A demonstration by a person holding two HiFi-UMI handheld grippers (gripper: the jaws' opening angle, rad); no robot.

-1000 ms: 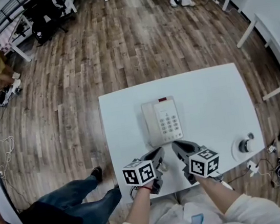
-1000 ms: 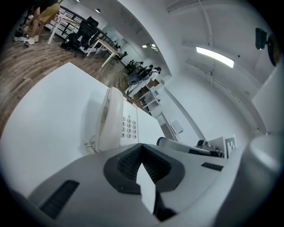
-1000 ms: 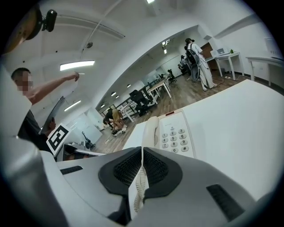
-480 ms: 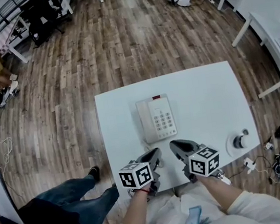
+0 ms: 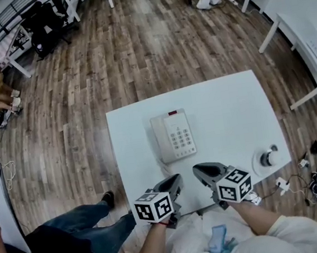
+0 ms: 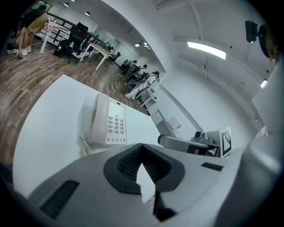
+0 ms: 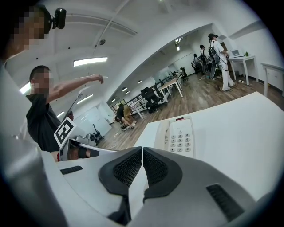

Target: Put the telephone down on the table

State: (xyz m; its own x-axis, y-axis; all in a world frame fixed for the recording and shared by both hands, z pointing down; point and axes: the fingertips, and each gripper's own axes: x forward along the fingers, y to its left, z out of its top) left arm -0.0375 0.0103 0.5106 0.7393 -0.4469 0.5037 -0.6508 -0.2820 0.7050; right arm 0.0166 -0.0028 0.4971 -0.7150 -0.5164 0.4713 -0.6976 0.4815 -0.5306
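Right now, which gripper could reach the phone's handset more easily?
Probably the left gripper: the handset lies on the telephone's left side, nearer it than the right gripper. Both are shut, empty.

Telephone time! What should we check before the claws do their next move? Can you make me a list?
1. The telephone lies flat on the table, keypad up: ok.
2. The handset sits in its cradle: ok.
3. The left claw is shut with nothing in it: ok.
4. The right claw is shut with nothing in it: ok.
5. Both claws are apart from the telephone, over the table's near edge: ok.
6. The curly cord lies wholly on the table: cannot tell, as its end does not show.
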